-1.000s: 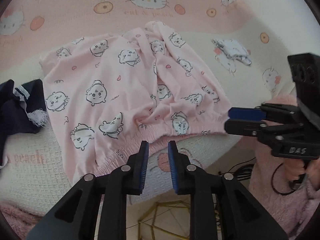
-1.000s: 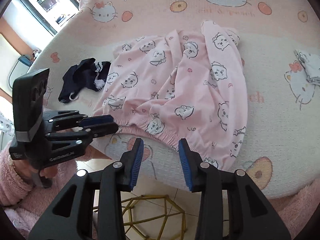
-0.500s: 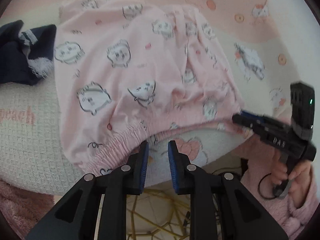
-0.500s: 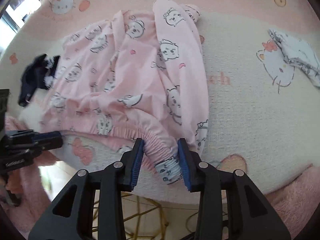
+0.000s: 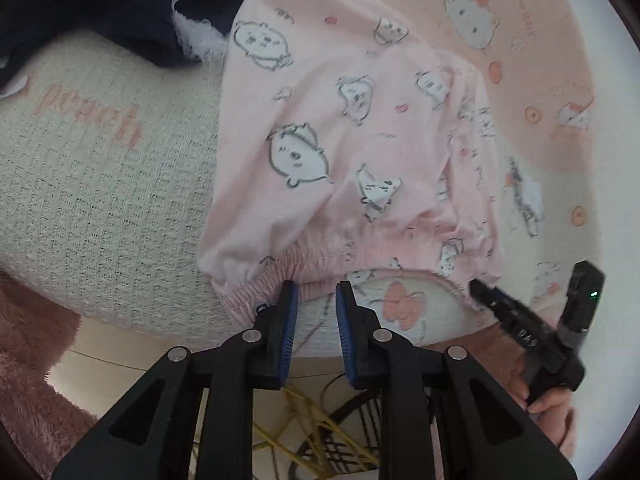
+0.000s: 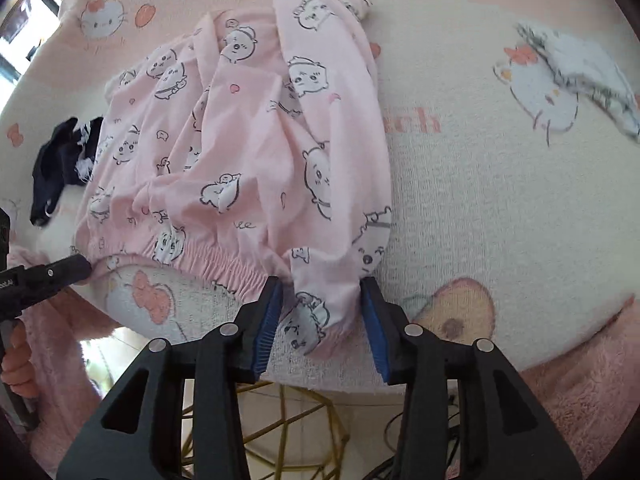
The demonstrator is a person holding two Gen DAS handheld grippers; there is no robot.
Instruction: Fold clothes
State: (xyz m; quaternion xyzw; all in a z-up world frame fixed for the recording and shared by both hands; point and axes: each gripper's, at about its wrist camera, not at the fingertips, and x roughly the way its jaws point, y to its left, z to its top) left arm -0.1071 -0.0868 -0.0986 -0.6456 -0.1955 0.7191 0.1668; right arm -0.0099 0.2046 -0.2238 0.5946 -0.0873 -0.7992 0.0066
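- Currently the pink cotton pyjama trousers printed with white cartoon animals (image 6: 256, 152) lie spread and rumpled on the cream-and-pink cat-print blanket (image 6: 500, 208), waistband toward the near edge, legs running to the far side.
- Long axis: the elastic pink gathered waistband (image 5: 304, 268) runs left to right along the near edge of the blanket; both grippers face it from the near side.
- Right gripper (image 6: 320, 308): jaws spread, straddling the right corner of the waistband, which sits between the blue pads and is not yet pinched.
- Left gripper (image 5: 316, 312): jaws spread, tips at the waistband edge just right of its left corner; no cloth lies between the pads.
- Nearer hand: the right gripper is better seated; judged from this, the left needs a slight shift left and forward before closing.
- Bystanders: a crumpled navy garment with white trim (image 6: 60, 164) lies just left of the trousers; a small white-and-grey folded cloth (image 6: 580, 76) lies well apart at far right.
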